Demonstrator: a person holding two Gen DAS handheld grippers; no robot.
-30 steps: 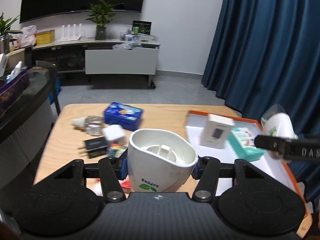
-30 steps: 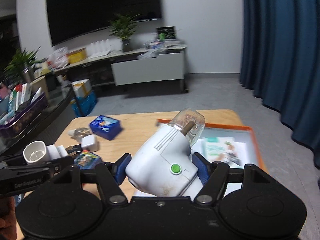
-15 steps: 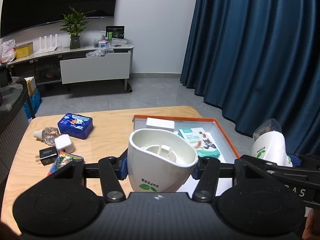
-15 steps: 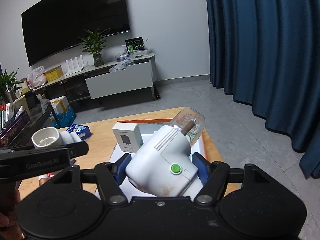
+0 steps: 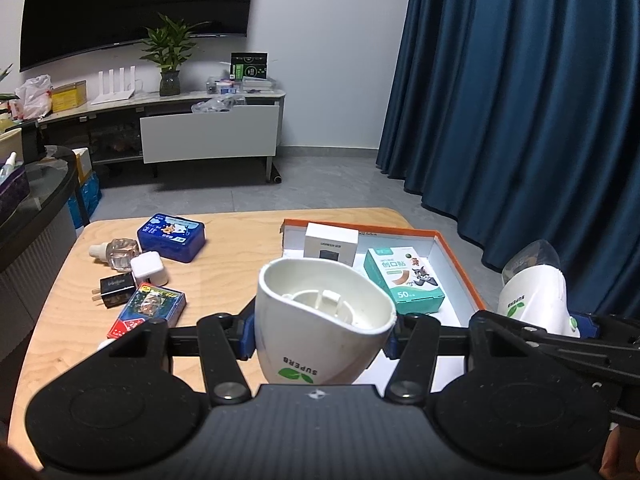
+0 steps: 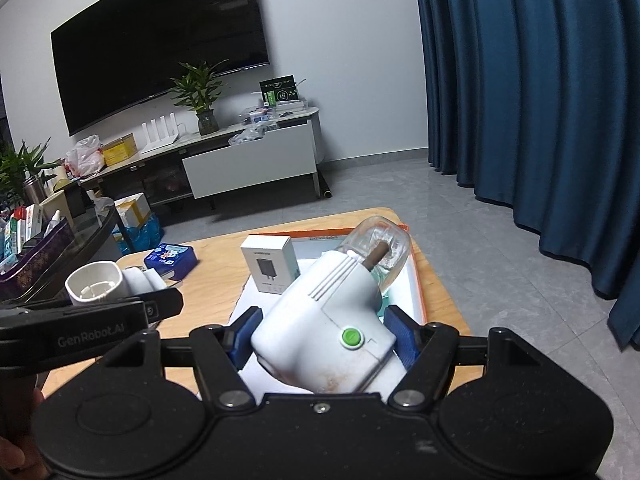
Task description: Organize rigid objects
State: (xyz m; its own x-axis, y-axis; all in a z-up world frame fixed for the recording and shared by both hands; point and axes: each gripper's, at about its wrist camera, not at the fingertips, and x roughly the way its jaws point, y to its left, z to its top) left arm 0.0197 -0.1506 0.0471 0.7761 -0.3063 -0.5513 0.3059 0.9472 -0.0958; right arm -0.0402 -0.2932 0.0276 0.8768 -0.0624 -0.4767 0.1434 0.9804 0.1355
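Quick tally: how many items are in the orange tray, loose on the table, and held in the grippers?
In orange tray: 2 (white charger box, teal plaster box)
Loose on table: 5 visible (blue tin, clear bottle, white cube, black plug, card pack)
Held: 2 (white cup, white plug-in device)
Total: 9

Home living rm: wall TV (image 6: 160, 68), media console (image 5: 208, 136), potted plant (image 5: 168, 56), blue curtains (image 5: 520, 120).
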